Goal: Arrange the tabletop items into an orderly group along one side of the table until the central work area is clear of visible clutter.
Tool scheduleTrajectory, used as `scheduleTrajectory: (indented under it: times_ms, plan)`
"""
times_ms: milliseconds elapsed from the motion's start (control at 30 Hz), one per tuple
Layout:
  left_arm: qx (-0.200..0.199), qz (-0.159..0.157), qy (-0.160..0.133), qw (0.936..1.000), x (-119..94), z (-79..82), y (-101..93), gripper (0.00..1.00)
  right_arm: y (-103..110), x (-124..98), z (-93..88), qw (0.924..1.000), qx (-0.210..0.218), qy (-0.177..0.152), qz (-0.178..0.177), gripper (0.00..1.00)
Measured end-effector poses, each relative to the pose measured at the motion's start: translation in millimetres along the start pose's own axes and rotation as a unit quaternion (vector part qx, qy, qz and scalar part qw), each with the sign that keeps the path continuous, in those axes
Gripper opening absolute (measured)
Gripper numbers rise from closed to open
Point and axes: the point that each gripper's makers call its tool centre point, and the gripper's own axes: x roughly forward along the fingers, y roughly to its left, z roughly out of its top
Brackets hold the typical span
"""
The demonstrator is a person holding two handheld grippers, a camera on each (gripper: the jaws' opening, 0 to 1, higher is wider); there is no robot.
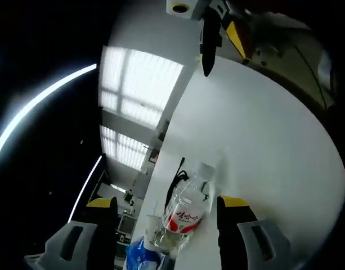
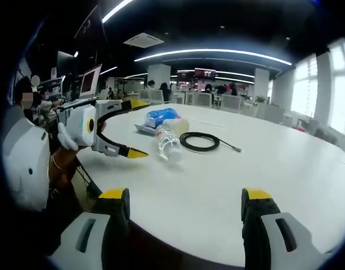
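Where the water bottle (image 2: 170, 138) lies on its side on the white table (image 2: 262, 174), it sits toward the far left part of the tabletop in the right gripper view, its cap end pointing toward the camera. Just behind it rests a blue packet (image 2: 161, 116) on a flat grey piece, touching or nearly touching the bottle. Beside the bottle on its right lies a coiled black cable (image 2: 199, 141) with one loose end trailing out to the right. These three things are grouped close together, well apart from the right gripper (image 2: 186, 203), whose yellow-tipped jaws stand wide apart over the near edge of the table with nothing between them.

Seen from the left gripper view, the same bottle (image 1: 182, 216) lies between and just ahead of the left gripper (image 1: 167, 211), whose jaws are spread wide on either side of it without touching it. The blue packet (image 1: 141, 256) lies near the bottle's base, and the black cable (image 1: 176, 179) runs along its far side.

The left gripper (image 2: 113, 132) also shows in the right gripper view, held by a hand (image 2: 62, 163) just left of the bottle.
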Motion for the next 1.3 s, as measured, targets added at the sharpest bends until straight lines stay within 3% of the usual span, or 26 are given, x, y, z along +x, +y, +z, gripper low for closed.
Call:
scheduleTrajectory:
  times_ms: [133,333,500,933,1300]
  plan:
    - [0.026,-0.007,-0.03,0.9992,3.1,9.9,-5.2,0.71,0.5,0.1,-0.3,1.0,0.0,0.0,0.001,0.78]
    - [0.05,-0.002,-0.007,0.9987,7.8,2.3,-6.3,0.71,0.2,-0.5,-1.8,1.0,-0.001,0.003,0.001,0.78]
    - [0.041,-0.001,-0.016,0.999,8.1,4.6,-4.8,0.71,-0.7,-1.7,-0.3,1.0,-0.001,0.0,0.001,0.78]
    - [0.071,-0.008,-0.018,0.9973,13.2,7.3,-4.8,0.71,-0.9,-2.8,-1.2,1.0,-0.002,0.0,0.0,0.78]
    - [0.07,-0.011,-0.024,0.9972,22.2,8.4,-5.0,0.71,2.1,-2.4,-0.4,0.9999,-0.007,-0.002,0.007,0.78]
